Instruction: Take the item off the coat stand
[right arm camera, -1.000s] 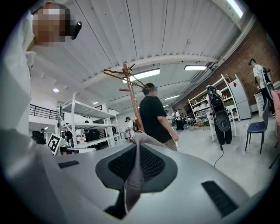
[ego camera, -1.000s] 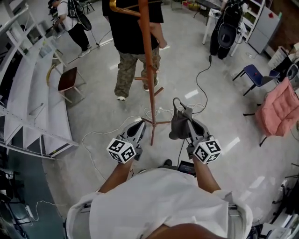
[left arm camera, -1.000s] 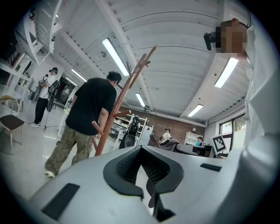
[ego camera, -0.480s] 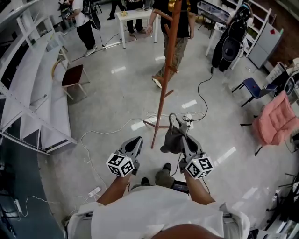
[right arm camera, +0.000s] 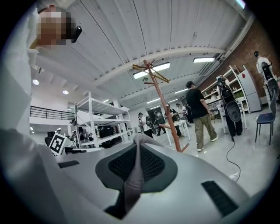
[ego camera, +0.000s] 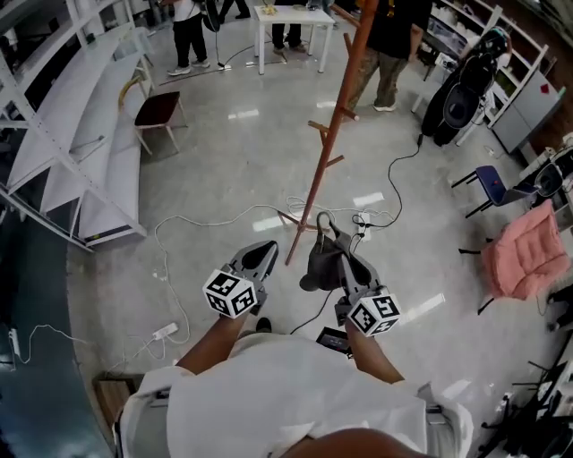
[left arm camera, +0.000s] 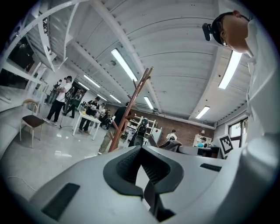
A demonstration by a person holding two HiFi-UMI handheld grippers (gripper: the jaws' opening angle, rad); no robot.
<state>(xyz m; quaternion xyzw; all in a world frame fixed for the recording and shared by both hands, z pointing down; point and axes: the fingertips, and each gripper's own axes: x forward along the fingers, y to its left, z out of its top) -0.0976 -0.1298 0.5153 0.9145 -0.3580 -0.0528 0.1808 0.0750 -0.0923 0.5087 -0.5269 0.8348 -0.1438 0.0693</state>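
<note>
The coat stand is a tall orange-brown pole with short pegs, standing on the shiny floor ahead of me. It also shows in the left gripper view and the right gripper view. My right gripper is shut on a dark grey fabric item, which hangs from it clear of the stand, just right of the stand's foot. A grey strap of the item lies pinched between the pads of the right gripper. My left gripper is level beside it, tips together, holding nothing.
White shelving lines the left side, with a dark chair near it. Cables and a power strip lie on the floor. People stand by a white table. At right are a golf bag, a blue chair and a pink chair.
Both grippers and the grey item have drawn back from the coat stand, which now stands farther ahead. The person next to the stand has walked off toward the back.
</note>
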